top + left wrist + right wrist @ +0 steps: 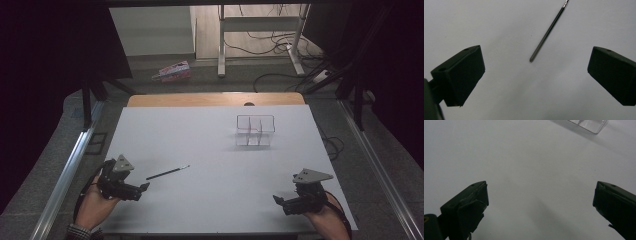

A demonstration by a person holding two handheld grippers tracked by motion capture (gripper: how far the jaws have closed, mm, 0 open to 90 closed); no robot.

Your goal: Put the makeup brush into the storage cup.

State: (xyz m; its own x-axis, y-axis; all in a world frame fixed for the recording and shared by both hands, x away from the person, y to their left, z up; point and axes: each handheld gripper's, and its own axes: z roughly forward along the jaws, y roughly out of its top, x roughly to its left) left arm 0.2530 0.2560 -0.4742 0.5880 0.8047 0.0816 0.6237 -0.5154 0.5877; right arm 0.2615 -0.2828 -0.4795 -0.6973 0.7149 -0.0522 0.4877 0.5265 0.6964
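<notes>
No readable writing on anything we see. Thin black pen [168, 173] lies flat on the white surface [210, 150], toward its near left corner, apart from everything. Left gripper [141, 189] sits just beside the pen's near end, jaws spread wide, nothing between them; in the left gripper view the pen [546, 35] lies ahead between the jaws, untouched. Right gripper [278, 200] rests near the near right corner, jaws released, empty. Clear divided box [255, 131] stands toward the far right.
</notes>
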